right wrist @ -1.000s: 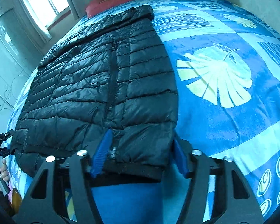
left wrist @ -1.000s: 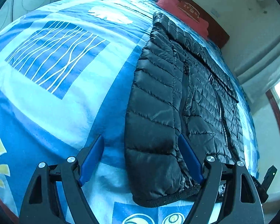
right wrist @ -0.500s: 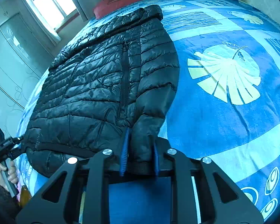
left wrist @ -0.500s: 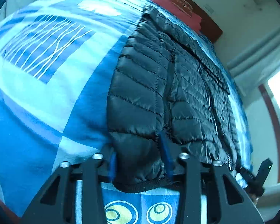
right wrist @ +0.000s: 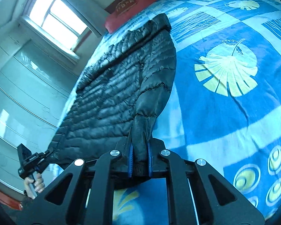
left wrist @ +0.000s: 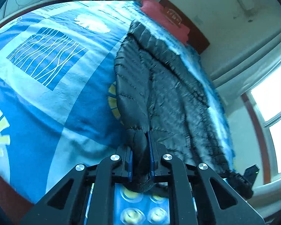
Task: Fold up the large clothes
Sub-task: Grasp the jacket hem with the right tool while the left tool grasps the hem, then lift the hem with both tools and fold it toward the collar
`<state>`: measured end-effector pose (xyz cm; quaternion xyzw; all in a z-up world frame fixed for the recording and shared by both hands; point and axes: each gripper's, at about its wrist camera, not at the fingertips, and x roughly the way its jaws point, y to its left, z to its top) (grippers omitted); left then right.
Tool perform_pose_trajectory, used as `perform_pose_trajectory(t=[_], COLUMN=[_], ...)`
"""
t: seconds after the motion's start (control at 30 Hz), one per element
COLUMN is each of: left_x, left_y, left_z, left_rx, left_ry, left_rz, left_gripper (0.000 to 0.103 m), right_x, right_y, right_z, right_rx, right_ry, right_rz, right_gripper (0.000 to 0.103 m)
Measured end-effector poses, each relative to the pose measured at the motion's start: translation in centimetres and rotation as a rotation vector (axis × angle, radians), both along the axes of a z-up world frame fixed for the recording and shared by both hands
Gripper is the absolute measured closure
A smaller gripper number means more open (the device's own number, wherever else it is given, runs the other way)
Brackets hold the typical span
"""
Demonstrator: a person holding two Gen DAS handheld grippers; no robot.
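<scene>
A black quilted puffer jacket lies lengthwise on a blue patterned bed cover. My left gripper is shut on one bottom hem corner of the jacket and lifts it off the cover. My right gripper is shut on the other hem corner of the jacket, also raised. The left gripper also shows in the right wrist view, held by a hand, at the jacket's far hem corner. The right gripper shows at the lower right of the left wrist view.
A red pillow lies against a dark wooden headboard at the bed's far end. A window and white wardrobe doors stand beside the bed. The blue cover spreads wide beside the jacket.
Both grippers went from open around the hem to shut on it. They have since lifted the hem corners up, and the jacket edge bunches between the pads.
</scene>
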<state>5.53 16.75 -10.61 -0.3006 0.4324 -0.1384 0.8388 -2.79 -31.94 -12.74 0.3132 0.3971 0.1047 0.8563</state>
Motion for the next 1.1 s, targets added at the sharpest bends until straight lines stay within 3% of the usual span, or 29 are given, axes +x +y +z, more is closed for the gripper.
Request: perform_pose_trajectory(t=[0.23,0.47,0.67,0.9,1.1], left_x=[-3.6,-8.3,-11.6,-9.0,-3.4], left_y=[-0.3,0.7,1.6,1.7,1.1], left_z=[2.8,4.5,5.6,6.6,8.2], left_rx=[-0.017,-0.095,-0.115,-0.094,-0.096], left_ry=[-0.02,-0.018,-0.04,-0.09,-0.136], left_rz=[-0.016,0.044,0.102,0.054,0.014], left_gripper=[0.091,0.092,0.093,0.093,0.093], right_x=[-4.4,-8.2,-10.2,-8.5,-3.0], right_y=[-0.9,-0.9,-1.0,-1.8,-2.2], right_z=[2.9,5.2,5.9,6.5,8.2], right_rx=[0.085,0.129,0.165,0.231,0.356], right_ry=[-0.021,-0.051,-0.082,-0.147,-0.209], right_rz=[-0.025,-0.035,-0.033,-0.009,0.034], right_gripper=[0.092,0.092,0.093,0.093,0.093])
